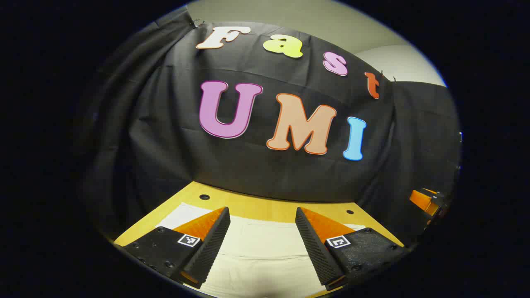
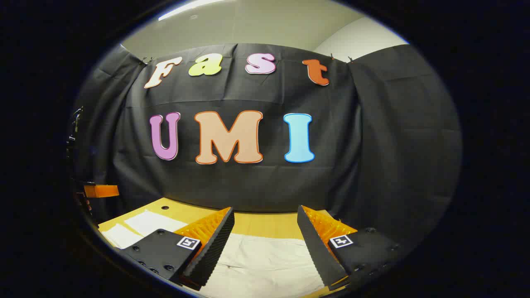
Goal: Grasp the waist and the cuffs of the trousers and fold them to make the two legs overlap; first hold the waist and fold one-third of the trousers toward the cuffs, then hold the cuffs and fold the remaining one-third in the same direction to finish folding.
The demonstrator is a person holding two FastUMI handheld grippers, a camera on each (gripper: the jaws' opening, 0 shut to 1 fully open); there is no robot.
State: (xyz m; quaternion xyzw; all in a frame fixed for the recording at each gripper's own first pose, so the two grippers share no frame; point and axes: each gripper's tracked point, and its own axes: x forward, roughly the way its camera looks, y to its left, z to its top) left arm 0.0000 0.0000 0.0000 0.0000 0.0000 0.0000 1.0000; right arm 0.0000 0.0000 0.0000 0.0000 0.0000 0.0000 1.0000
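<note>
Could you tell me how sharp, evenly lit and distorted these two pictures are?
Left gripper view: sharp; fisheye bends the table edge; pale trousers evenly lit. Right gripper view: sharp too; a ceiling light glares at top, and the trousers look dimmer.

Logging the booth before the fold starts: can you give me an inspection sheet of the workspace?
Surface: yellow table with small holes.
Job's things: pale trousers lying flat on the table, not gripped.
Clutter: nothing seen.
Grippers: left gripper open above the trousers; right gripper open above the trousers.
Cables: nothing seen.
Surroundings: black cloth wall behind the table, pale ceiling above.
</note>
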